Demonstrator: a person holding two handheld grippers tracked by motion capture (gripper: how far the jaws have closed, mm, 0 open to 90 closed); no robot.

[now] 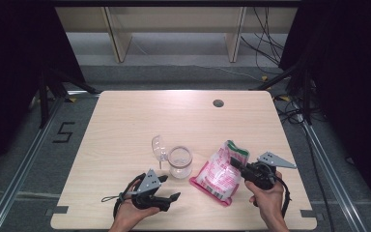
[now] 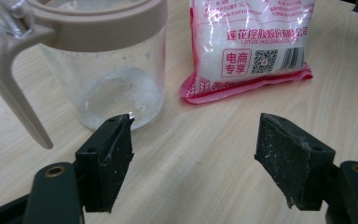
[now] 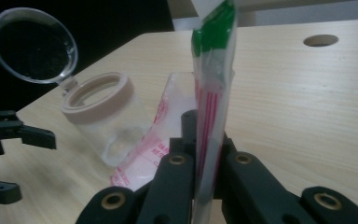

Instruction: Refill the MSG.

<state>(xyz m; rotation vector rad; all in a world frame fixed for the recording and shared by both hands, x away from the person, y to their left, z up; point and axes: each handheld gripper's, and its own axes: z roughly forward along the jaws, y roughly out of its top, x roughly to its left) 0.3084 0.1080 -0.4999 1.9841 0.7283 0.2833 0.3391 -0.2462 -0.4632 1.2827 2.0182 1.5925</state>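
Nearest us, our left claw stood wide open and held nothing, low over the worktop just before the clear jar. Its own view showed white grains in the jar's bottom. Our right claw was clamped on the pink-edged bag, its lower end resting beside the jar, whose lid stood flipped open.

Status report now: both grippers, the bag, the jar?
Right gripper shut on bag. Left gripper open, beside jar. Jar lid up. Nothing blocking.
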